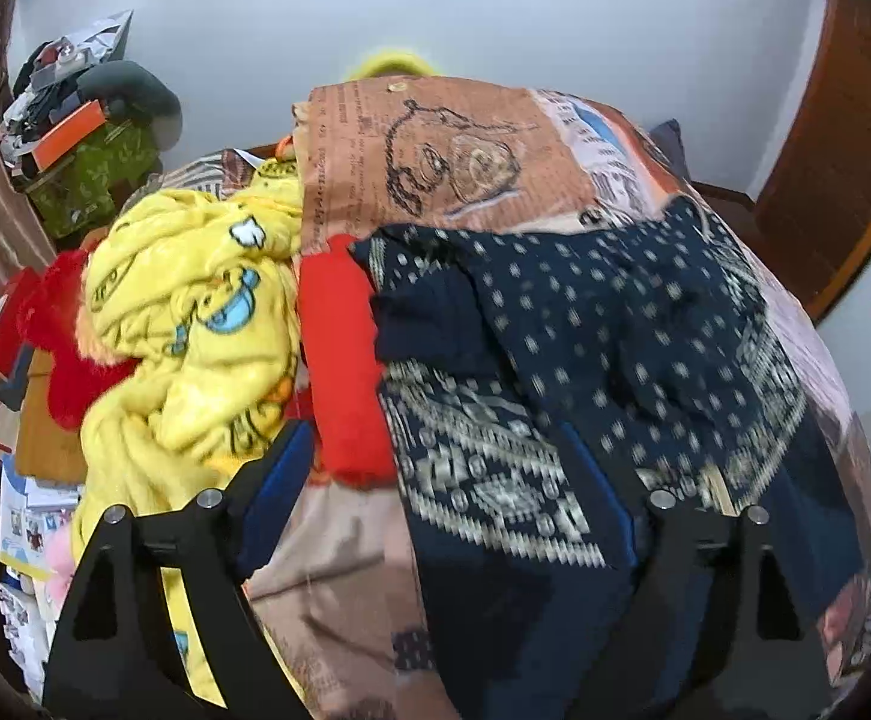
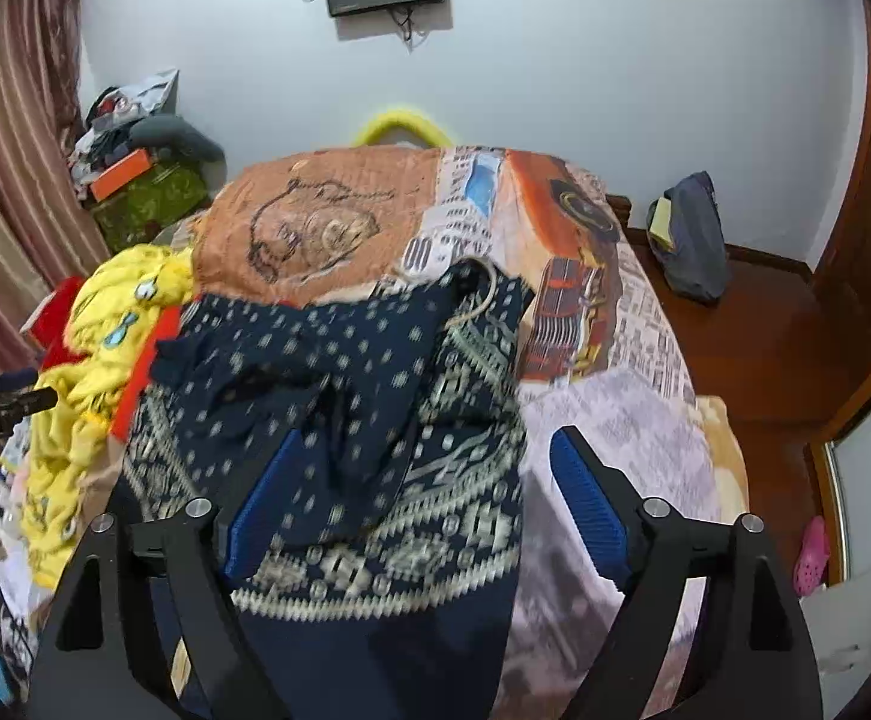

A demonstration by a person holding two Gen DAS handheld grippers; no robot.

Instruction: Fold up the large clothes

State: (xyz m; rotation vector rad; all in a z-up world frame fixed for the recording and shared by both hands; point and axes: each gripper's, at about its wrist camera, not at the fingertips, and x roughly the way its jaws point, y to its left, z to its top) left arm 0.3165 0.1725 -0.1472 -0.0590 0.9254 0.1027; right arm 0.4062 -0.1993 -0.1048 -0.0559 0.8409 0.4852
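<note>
Navy-blue patterned cloth with cream dots and a geometric border lies rumpled on the bed right under both grippers, its border end nearest the cameras. Over its right edge, the right gripper has its blue-padded fingers spread wide, with cloth bunched up between them, nothing pinched. Above the cloth's left edge, the left gripper is also wide open; its left finger shows clearly, the right one is mostly lost against the dark fabric.

Just left of the cloth lies a red fleece piece, touching it, and beyond that a crumpled yellow cartoon-print fleece garment piled against red fuzzy fabric. All sit on a printed brown-and-orange bedsheet with a sketched bear face. Ahead and left, a green patterned box carries an orange shoebox and loose clutter on top. Ahead and right, a dark backpack stands on the wooden floor.
</note>
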